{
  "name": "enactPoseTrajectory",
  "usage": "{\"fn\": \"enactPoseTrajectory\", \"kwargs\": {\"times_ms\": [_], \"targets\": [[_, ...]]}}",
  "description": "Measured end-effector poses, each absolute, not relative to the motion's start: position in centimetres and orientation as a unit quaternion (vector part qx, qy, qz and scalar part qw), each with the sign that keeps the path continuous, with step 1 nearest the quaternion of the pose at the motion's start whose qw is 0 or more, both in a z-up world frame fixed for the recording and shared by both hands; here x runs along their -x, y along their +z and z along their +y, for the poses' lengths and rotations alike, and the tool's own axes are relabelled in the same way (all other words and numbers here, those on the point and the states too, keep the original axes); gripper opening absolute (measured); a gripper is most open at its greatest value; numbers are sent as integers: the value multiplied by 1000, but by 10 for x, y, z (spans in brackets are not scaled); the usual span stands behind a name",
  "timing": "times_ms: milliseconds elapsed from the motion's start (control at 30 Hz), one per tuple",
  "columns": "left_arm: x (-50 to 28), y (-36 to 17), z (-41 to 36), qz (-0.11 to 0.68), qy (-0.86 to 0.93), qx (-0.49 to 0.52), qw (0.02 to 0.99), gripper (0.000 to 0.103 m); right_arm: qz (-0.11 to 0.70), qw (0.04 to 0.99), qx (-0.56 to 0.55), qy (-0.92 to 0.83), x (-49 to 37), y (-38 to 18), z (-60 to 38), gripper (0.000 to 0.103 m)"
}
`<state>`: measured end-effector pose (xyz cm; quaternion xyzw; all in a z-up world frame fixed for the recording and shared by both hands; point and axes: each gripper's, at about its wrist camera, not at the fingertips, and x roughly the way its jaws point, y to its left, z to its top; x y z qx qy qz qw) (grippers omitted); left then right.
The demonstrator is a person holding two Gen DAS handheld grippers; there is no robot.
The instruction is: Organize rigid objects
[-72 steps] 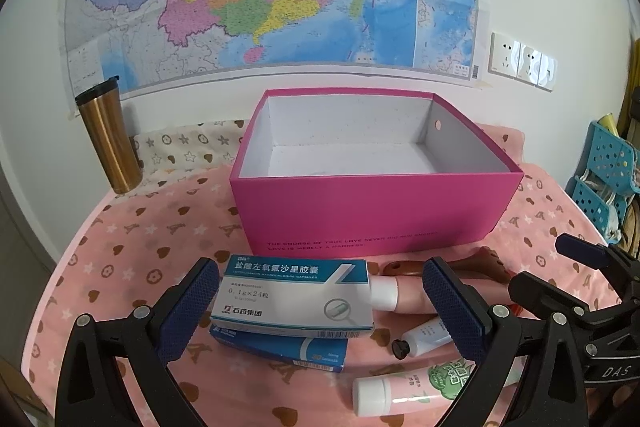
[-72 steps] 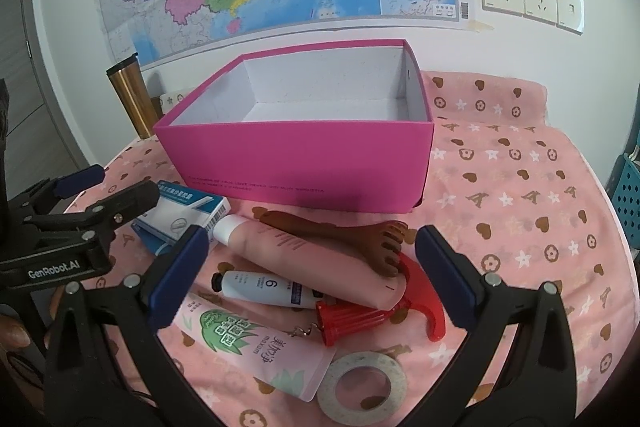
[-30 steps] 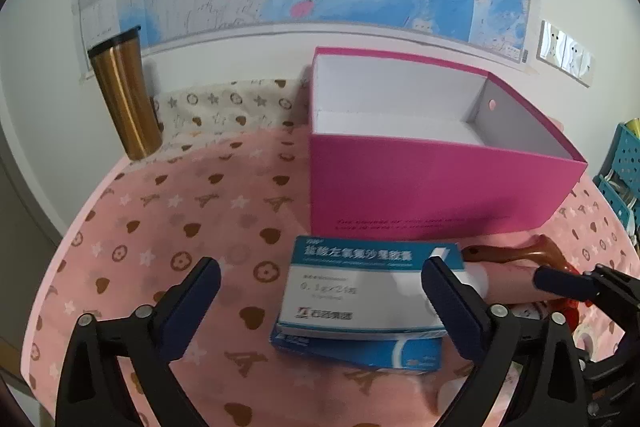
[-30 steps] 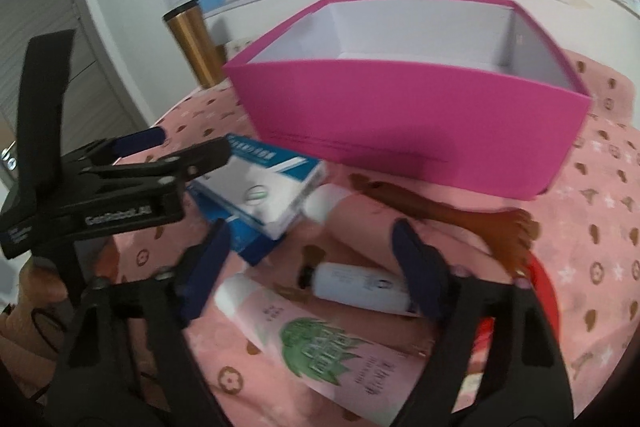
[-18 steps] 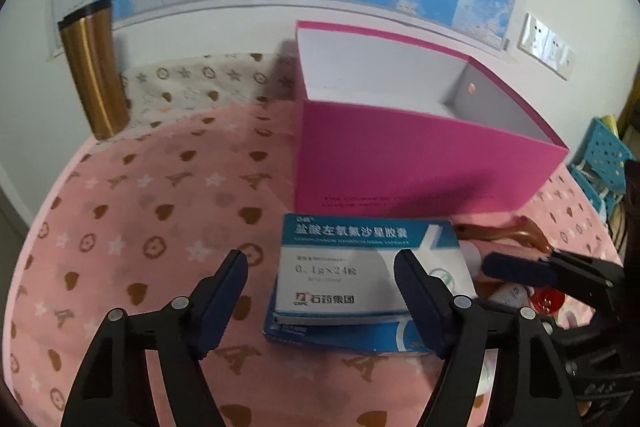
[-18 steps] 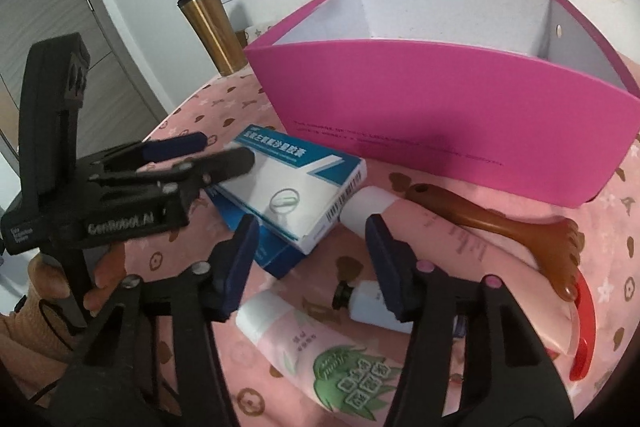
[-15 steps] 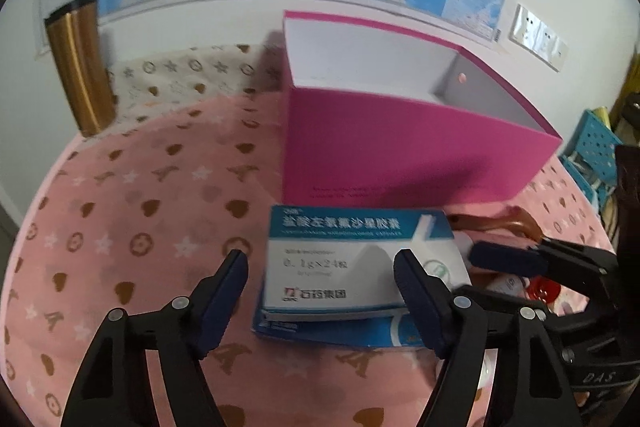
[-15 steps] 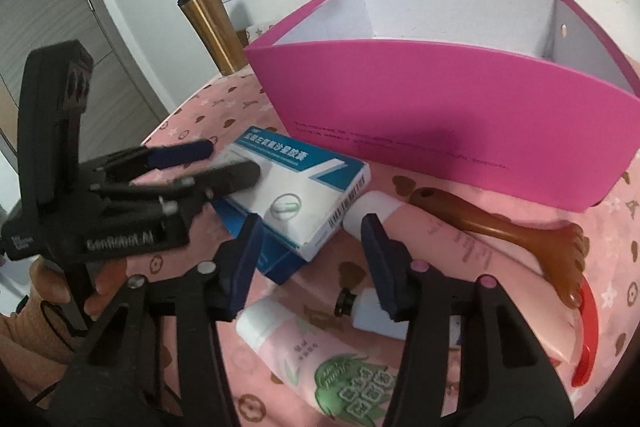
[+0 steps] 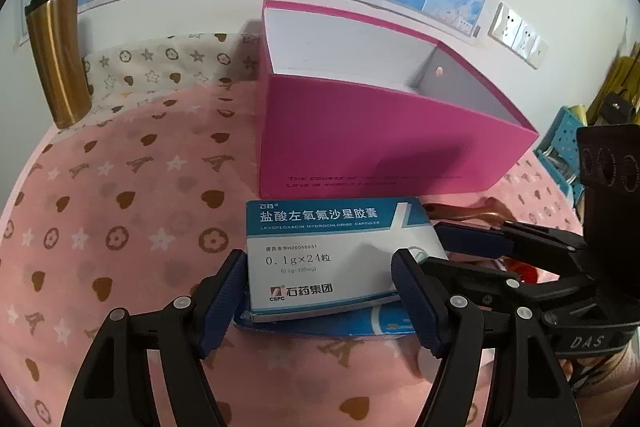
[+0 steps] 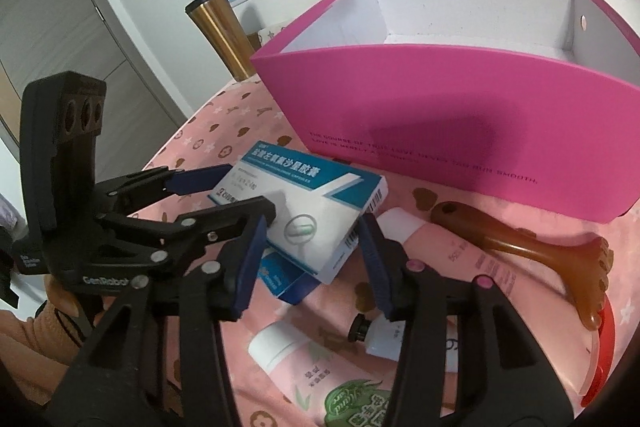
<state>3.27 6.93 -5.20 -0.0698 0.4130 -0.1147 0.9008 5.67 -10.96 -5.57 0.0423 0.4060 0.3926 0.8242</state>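
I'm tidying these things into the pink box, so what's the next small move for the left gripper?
Probably lift the white medicine box straight up, just clear of the blue box beneath. The pads of the left gripper sit against its sides, the jaws of the right gripper are closing around its end, and the open pink box stands right behind.
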Motion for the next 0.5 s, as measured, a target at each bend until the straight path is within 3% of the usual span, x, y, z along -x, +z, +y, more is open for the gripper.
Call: {"fn": "enactPoseTrajectory", "kwargs": {"times_ms": [500], "targets": [[-21,-16,63,377,-129,80,914,74,374,835,-44,402,-49,-29,-125,51]]}}
